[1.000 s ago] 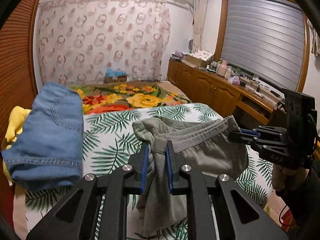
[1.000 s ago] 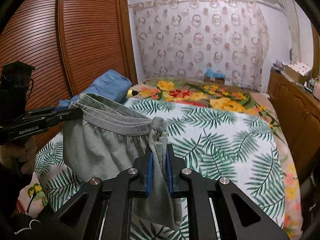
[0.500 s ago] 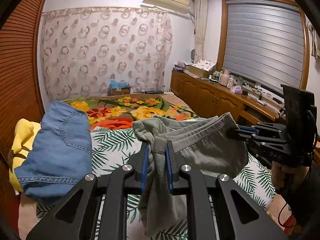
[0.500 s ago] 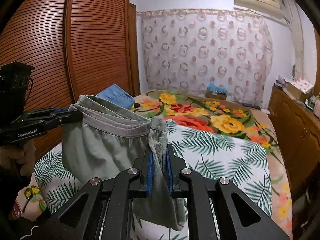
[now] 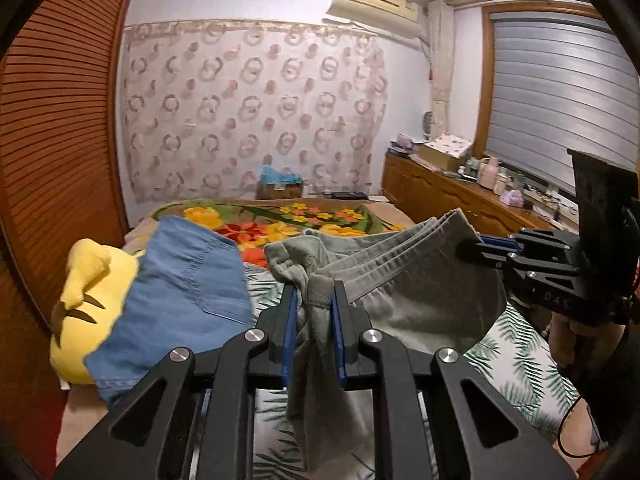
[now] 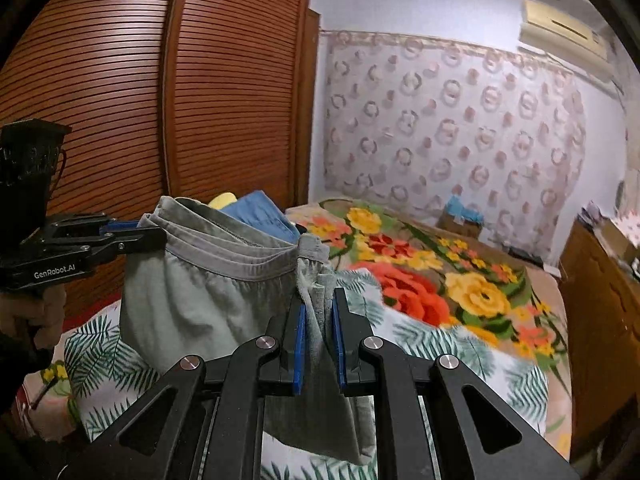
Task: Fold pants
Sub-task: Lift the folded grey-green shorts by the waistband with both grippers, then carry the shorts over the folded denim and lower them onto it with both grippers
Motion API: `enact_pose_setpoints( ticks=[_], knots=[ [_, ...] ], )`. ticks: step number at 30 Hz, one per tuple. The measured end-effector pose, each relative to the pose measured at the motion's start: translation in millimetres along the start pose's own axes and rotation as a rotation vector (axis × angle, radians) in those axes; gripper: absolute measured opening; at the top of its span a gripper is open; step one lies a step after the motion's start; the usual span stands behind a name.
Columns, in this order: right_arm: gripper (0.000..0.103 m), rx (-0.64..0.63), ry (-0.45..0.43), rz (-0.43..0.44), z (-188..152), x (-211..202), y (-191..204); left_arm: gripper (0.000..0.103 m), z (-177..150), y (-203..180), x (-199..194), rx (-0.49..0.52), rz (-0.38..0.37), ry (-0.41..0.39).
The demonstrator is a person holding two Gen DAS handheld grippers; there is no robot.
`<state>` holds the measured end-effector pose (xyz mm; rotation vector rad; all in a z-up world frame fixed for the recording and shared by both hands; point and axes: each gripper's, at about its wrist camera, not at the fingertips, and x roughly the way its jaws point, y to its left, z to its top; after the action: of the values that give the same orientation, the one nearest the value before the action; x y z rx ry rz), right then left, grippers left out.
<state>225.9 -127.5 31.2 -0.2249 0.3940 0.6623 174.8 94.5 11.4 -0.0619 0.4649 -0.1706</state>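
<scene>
Grey-green pants (image 5: 424, 296) hang in the air above the bed, held by the elastic waistband (image 6: 224, 254) stretched between both grippers. My left gripper (image 5: 313, 300) is shut on one end of the waistband, and cloth droops down between its blue pads. My right gripper (image 6: 319, 304) is shut on the other end, with fabric hanging below it. Each gripper also shows in the other's view: the right gripper (image 5: 486, 246) at the right edge, the left gripper (image 6: 136, 232) at the left edge. The legs of the pants hang out of sight below.
A bed (image 6: 460, 344) with a palm-leaf sheet and a flowered blanket (image 5: 288, 220) lies beneath. Folded blue jeans (image 5: 180, 300) rest on a yellow plush toy (image 5: 84, 304) by the brown louvred wardrobe (image 6: 120, 100). A wooden sideboard (image 5: 448, 196) stands along the window wall.
Both grippers have risen with the pants, which now hang higher above the bed. Both views tilt up, showing more wall and curtain. The grips are unchanged.
</scene>
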Motion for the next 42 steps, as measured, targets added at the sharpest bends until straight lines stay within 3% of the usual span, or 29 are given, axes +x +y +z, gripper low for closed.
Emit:
enact_pose_setpoints(
  ticks=[16, 32, 42],
  knots=[
    [0.012, -0.095, -0.020, 0.048, 33, 66, -15, 0.017, 17, 44, 15, -0.038, 0.071, -0.014],
    [0.012, -0.208, -0.023, 0.152, 65, 161, -16, 0.017, -2, 96, 24, -0.160, 0.188, 0.006],
    [0.012, -0.276, 0.008, 0.217, 78, 217, -16, 0.017, -22, 103, 21, -0.229, 0.250, 0.013]
  ],
)
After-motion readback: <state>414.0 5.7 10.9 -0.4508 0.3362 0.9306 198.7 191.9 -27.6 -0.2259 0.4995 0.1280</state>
